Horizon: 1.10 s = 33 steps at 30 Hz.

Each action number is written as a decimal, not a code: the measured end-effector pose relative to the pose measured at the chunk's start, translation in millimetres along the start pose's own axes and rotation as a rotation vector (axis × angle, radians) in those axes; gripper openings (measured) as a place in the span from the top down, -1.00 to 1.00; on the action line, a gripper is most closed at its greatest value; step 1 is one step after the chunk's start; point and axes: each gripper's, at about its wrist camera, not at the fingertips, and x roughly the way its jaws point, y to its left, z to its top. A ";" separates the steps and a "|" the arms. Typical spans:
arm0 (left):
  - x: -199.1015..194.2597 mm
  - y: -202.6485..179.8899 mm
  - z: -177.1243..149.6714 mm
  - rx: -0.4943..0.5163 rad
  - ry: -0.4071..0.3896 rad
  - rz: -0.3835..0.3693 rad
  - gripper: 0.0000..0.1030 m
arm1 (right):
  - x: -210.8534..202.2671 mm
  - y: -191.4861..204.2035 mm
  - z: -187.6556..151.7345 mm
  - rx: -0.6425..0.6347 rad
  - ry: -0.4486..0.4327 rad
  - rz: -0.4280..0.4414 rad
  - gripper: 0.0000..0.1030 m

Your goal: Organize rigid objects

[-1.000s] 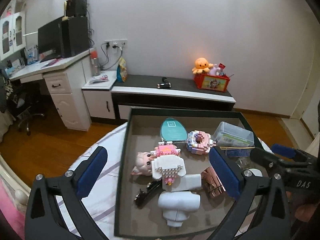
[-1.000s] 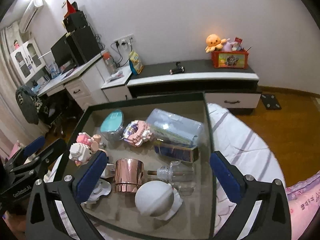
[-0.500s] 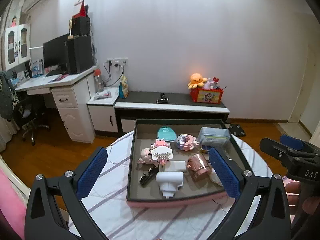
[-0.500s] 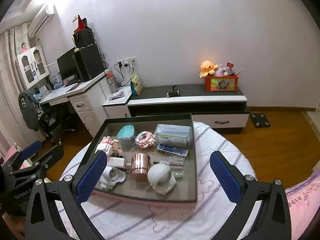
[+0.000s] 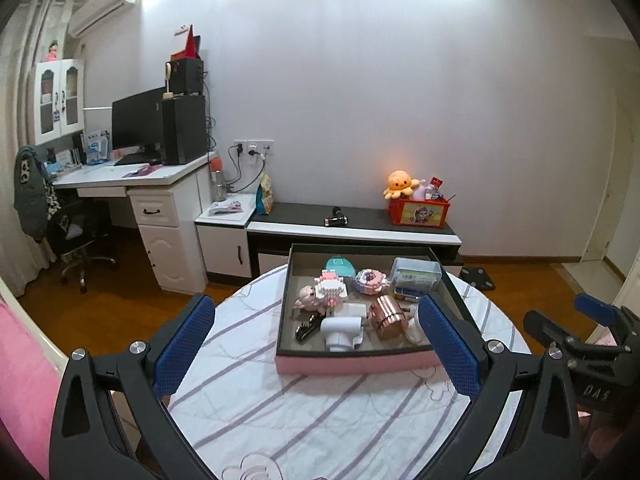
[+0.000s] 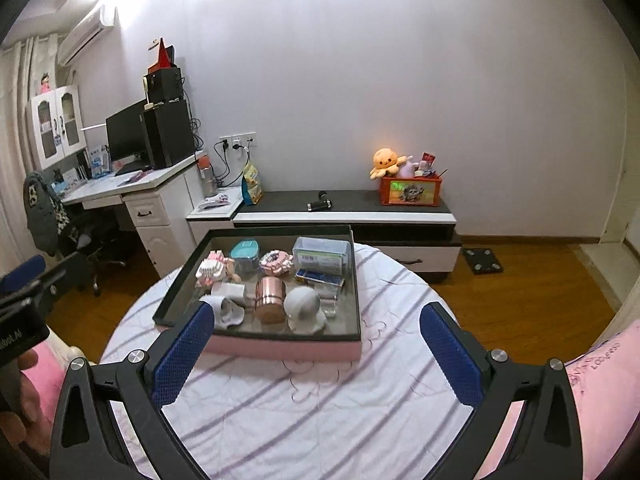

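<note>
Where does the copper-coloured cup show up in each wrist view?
Left wrist: copper cup lies in the tray's near right part, beside the white device.
Right wrist: copper cup sits near the tray's front middle, left of the white dome.
Shared landmark: orange octopus plush.

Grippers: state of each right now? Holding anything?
Left gripper: open, holding nothing, above the table short of the tray.
Right gripper: open, holding nothing.
</note>
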 end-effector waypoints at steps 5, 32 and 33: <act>-18.5 -5.0 -16.6 0.003 0.008 -0.020 -1.00 | -16.9 6.8 -12.7 -0.007 -0.016 -0.005 -1.00; -32.7 -11.1 -25.7 0.015 0.003 -0.021 -1.00 | -27.7 14.3 -20.1 -0.016 -0.025 -0.017 -1.00; -32.8 -11.1 -25.7 0.014 0.004 -0.021 -1.00 | -27.9 14.6 -20.7 -0.017 -0.025 -0.017 -1.00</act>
